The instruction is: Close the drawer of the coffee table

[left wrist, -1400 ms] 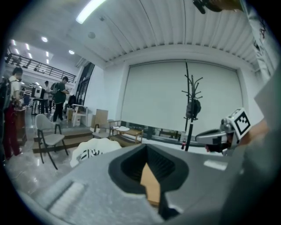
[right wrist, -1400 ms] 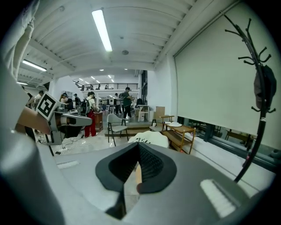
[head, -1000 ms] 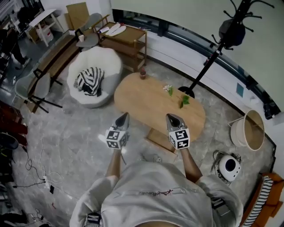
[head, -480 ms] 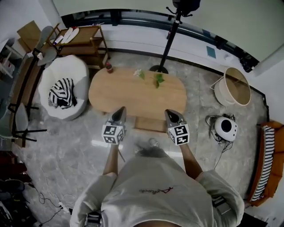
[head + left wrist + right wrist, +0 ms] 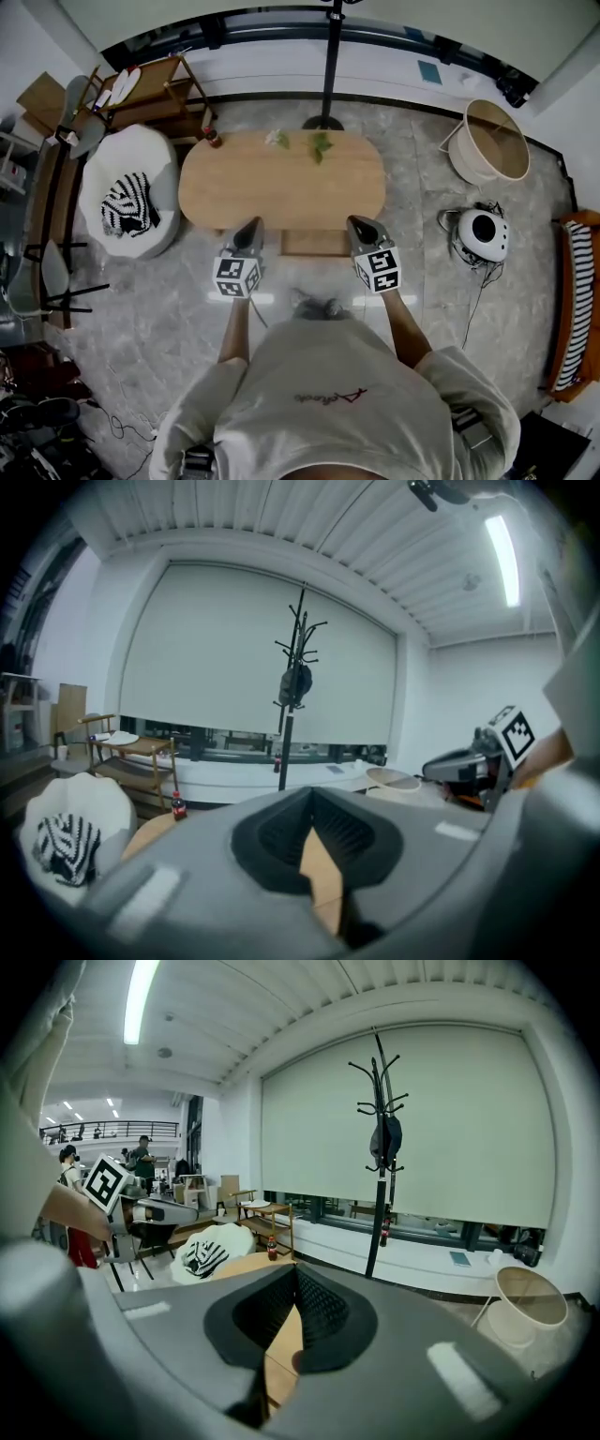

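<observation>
Wooden coffee table (image 5: 281, 183) on grey floor (image 5: 150, 300)

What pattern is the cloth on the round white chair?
The crumpled cloth has black-and-white stripes; head view.

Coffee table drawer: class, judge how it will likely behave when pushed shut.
The drawer looks like rigid wood, so it should slide without flexing. It looks wide where it juts from the coffee table, so an off-centre push might skew it.
</observation>
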`<state>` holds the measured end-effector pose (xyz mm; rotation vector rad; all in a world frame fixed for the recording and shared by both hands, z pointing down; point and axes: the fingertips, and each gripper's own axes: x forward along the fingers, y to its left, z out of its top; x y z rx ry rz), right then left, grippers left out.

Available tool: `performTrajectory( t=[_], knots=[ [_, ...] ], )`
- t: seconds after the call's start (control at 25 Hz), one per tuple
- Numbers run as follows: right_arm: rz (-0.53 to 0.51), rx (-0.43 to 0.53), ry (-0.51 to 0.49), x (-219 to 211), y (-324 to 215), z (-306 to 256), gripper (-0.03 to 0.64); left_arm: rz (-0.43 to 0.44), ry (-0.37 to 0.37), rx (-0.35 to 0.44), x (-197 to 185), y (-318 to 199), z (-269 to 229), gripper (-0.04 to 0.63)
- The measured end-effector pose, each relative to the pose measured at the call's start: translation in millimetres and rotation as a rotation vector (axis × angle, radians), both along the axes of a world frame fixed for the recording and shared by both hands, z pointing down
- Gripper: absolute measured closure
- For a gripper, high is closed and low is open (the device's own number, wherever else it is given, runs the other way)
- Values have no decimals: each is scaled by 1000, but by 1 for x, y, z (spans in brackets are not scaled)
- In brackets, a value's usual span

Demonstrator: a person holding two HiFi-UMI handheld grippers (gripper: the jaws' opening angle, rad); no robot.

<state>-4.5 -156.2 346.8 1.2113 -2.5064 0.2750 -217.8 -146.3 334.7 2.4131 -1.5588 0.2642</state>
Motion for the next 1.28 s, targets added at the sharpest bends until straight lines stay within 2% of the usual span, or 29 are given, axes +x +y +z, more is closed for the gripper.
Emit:
performTrajectory(
  t=[0.36,0.64,0.96,1.28],
  knots=[
    [15,-2,-51,59,20,2,612,6,-40,-34,60,31,2,595],
    [30,-32,-74,95,46,26,612,16,-67,-85,95,70,28,595],
    [63,-112,-75,115,65,86,612,-4,-83,-196,92,111,99,595],
    [108,-149,-55,107,50,137,612,6,-123,-234,64,93,158,595]
  ],
)
